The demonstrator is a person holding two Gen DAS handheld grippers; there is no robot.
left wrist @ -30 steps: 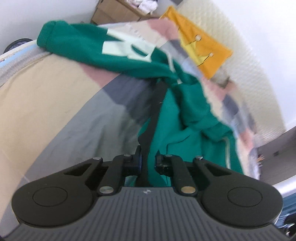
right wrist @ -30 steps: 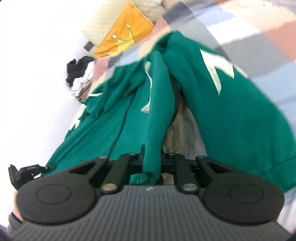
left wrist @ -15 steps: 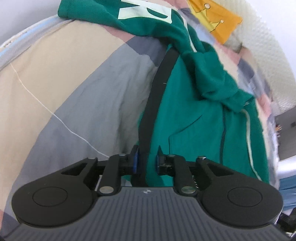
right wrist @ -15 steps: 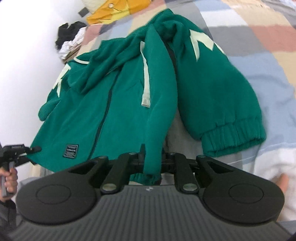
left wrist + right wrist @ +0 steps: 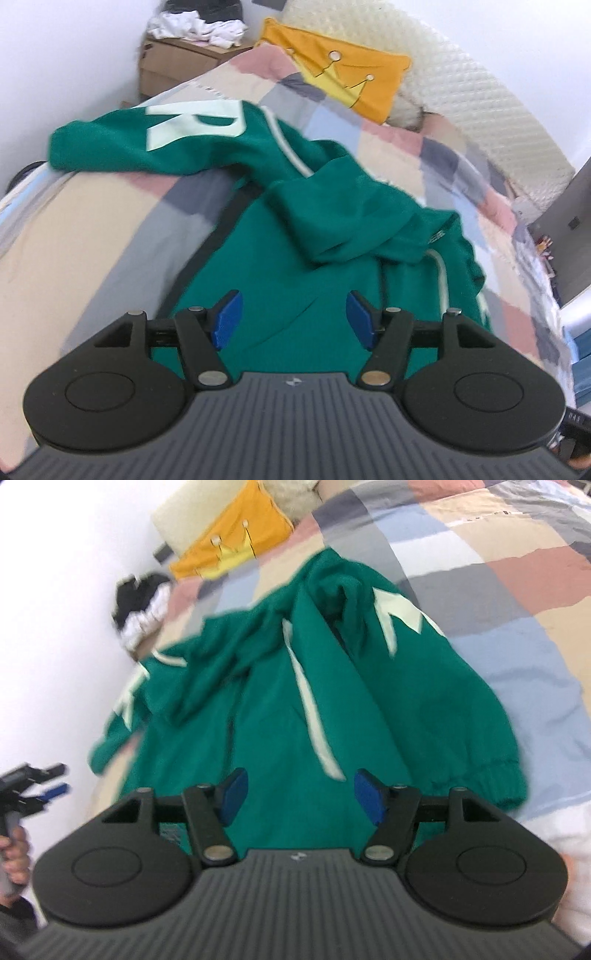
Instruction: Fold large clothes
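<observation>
Both hand-held grippers' jaws opening, hoodie (image 5: 295, 266) released.

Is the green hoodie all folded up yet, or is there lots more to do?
Not yet. Done: the green hoodie is laid on the patchwork bedspread, front up. In hand: nothing; the left gripper and right gripper are opening their jaws, with no cloth pinched between them. Left: both sleeves still stick out sideways, the hood is bunched, and no fold shows.
</observation>
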